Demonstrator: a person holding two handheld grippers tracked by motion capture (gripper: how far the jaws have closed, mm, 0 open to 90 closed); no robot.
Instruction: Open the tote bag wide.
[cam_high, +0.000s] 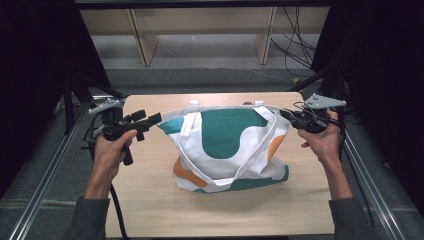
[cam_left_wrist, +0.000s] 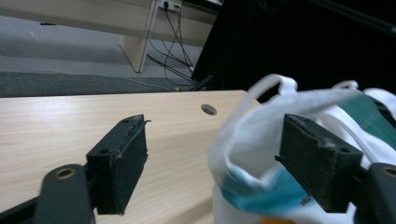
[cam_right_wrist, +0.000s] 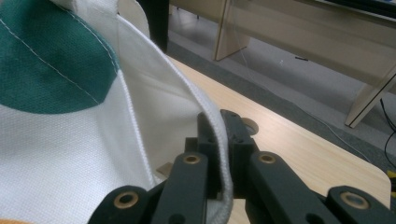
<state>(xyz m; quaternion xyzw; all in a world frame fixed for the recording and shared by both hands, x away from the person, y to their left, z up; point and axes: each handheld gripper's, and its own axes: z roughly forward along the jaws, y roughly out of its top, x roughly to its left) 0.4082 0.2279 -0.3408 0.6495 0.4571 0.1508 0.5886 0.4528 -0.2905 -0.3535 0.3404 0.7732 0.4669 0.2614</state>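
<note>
The counter (cam_high: 150, 200) is seen as a wide, pale wood top in the middle of the high view, and much bare room is left at the bottom of the frame. Its far edge lies close behind the bag, so little room is left there.

The bag (cam_high: 227, 147) is spread in the middle of the counter. It is judged to be soft, light cloth that folds and sags when lifted. It is best taken by the stitched rim or the white straps.

The right tool (cam_high: 290, 116) is pinched tight on the rim of the bag at the right of the frame. The left tool (cam_high: 152, 120) is held wide at the left corner, and nothing is pressed by it.
</note>
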